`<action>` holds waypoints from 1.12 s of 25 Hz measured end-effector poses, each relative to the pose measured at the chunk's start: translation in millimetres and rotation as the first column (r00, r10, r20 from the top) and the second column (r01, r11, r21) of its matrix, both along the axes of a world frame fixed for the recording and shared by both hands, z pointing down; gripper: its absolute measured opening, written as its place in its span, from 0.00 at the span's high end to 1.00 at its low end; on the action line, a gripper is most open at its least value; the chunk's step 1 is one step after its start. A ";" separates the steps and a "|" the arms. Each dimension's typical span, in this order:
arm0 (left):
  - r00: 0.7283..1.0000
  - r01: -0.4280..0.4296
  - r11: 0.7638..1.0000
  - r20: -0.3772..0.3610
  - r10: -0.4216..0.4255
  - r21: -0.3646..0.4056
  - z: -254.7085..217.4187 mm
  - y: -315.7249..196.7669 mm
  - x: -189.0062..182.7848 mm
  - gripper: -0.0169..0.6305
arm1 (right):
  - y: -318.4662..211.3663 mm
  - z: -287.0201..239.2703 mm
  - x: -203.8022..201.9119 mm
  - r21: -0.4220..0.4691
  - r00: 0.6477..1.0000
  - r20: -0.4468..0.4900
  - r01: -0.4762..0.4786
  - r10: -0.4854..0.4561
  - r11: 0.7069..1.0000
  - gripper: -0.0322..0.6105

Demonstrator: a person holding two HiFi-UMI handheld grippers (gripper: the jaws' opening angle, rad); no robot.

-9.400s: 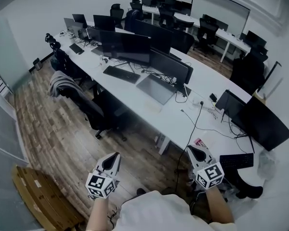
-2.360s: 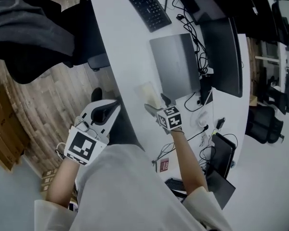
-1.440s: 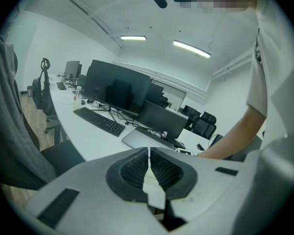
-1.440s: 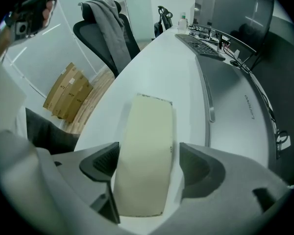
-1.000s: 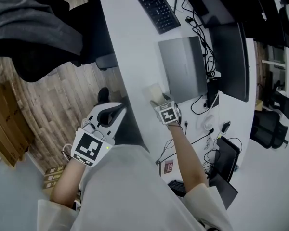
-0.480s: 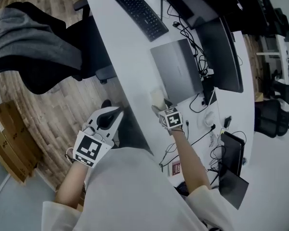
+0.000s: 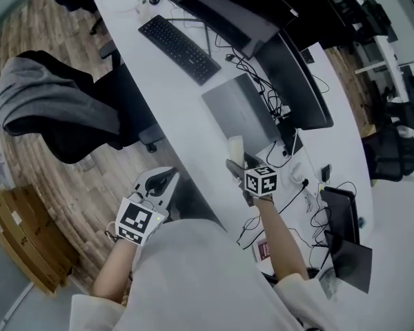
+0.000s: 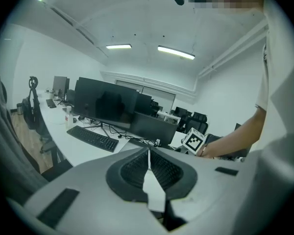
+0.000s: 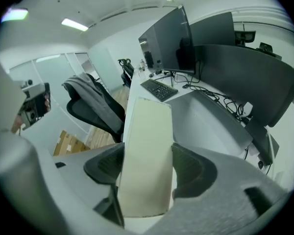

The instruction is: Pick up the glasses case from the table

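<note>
The glasses case (image 7: 235,147) is a flat cream oblong. In the head view it hangs above the white table (image 7: 167,95), near the front edge beside the laptop. My right gripper (image 7: 239,165) is shut on it, and in the right gripper view the case (image 9: 148,146) fills the gap between both dark pads and sticks out past my right gripper (image 9: 148,169). My left gripper (image 7: 167,178) hovers off the table's edge, over the floor. In the left gripper view my left gripper (image 8: 148,164) has its pads pressed together with nothing between them.
A closed grey laptop (image 7: 241,112) lies just behind the case, with dark monitors (image 7: 300,81), a black keyboard (image 7: 179,40) and loose cables (image 7: 290,161) further back. An office chair with a grey garment (image 7: 52,105) stands left of the table. Cardboard (image 7: 21,240) lies on the wood floor.
The right gripper has risen with the case, lifting it off the table, and has rolled. The left gripper has risen a little. The head view now shows more of the desk.
</note>
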State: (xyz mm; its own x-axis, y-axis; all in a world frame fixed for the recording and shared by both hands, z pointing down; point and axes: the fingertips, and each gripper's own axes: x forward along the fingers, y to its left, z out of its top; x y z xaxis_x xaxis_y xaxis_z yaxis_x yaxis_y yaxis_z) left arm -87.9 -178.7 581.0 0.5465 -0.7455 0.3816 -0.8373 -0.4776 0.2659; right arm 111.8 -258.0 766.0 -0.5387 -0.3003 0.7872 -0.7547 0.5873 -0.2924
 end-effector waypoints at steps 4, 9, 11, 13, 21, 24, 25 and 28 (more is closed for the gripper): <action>1.000 -0.009 1.000 -0.004 0.009 0.000 -10.6 -3.6 5.3 0.96 | -3.6 -35.9 9.5 0.032 0.994 0.082 -0.070 0.067 0.997 0.47; 1.000 -0.020 1.000 0.001 0.020 0.024 -24.3 -11.7 10.5 0.96 | -7.6 -84.7 27.0 0.071 0.973 0.185 -0.154 0.139 0.986 0.47; 1.000 -0.025 0.999 0.001 0.025 0.034 -32.6 -17.8 11.0 0.96 | -11.6 -108.0 32.4 0.090 0.958 0.234 -0.190 0.164 0.978 0.47; 1.000 -0.026 0.999 -0.011 0.026 0.038 -39.3 -23.6 11.3 0.96 | -14.9 -129.2 37.6 0.090 0.934 0.298 -0.231 0.196 0.969 0.47; 0.998 -0.044 0.998 -0.044 0.046 0.047 -56.8 -30.1 12.9 0.96 | -11.1 -201.6 60.0 0.127 0.842 0.468 -0.364 0.268 0.923 0.47; 0.997 -0.046 0.998 -0.063 0.049 0.041 -61.8 -31.2 12.4 0.96 | -3.9 -230.7 69.7 0.166 0.823 0.503 -0.391 0.263 0.905 0.47; 0.997 -0.048 0.998 -0.064 0.051 0.040 -64.0 -32.2 12.3 0.96 | -1.8 -240.3 72.8 0.175 0.814 0.518 -0.402 0.263 0.899 0.47; 0.996 -0.059 0.997 -0.061 0.062 0.054 -74.4 -36.8 13.0 0.95 | 2.7 -267.3 81.7 0.198 0.784 0.562 -0.438 0.265 0.877 0.47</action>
